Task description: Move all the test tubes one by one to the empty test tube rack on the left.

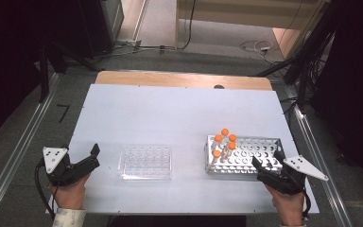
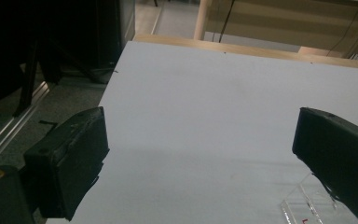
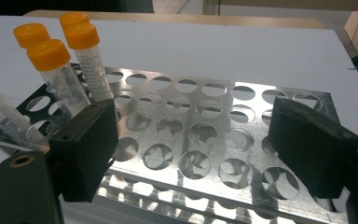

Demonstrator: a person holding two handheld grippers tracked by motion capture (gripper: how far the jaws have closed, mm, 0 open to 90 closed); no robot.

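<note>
A white table (image 1: 170, 113) carries two racks well apart from each other. The metal rack (image 1: 255, 153) sits at the right and holds five orange-capped tubes (image 1: 224, 144) clustered upright at its left end; the remaining holes are bare. The clear rack (image 1: 145, 162) lies near the middle. The right gripper (image 1: 264, 165) hovers at the metal rack's near edge, jaws spread wide over the holes, gripping nothing. The left gripper (image 1: 93, 156) rests at the table's left edge, jaws likewise apart and holding nothing, the clear rack's corner (image 2: 307, 205) just beside its right jaw.
</note>
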